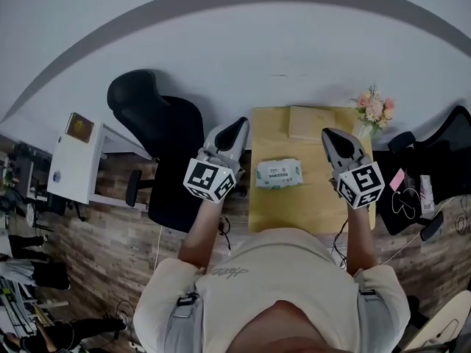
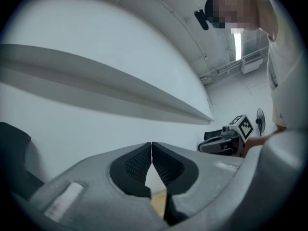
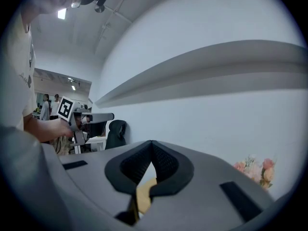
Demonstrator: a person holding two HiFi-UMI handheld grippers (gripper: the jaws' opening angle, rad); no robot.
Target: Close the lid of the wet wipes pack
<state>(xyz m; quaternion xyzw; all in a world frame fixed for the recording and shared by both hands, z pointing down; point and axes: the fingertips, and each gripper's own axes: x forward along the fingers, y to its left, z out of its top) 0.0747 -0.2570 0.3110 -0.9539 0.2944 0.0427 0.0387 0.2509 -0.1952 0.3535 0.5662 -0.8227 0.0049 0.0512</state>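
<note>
left gripper jaws pressed together, empty | right gripper likewise | wet wipes pack flat on table, between and below both, long axis left-right, left marginally nearer

I count two grey two-jaw grippers in my hands: my left gripper and my right gripper. One pale wooden table bears one white-and-green soft pack of wet wipes, one flat tan cardboard box and one bunch of pink flowers. Two black office chairs: one left, one right. One white cabinet.
</note>
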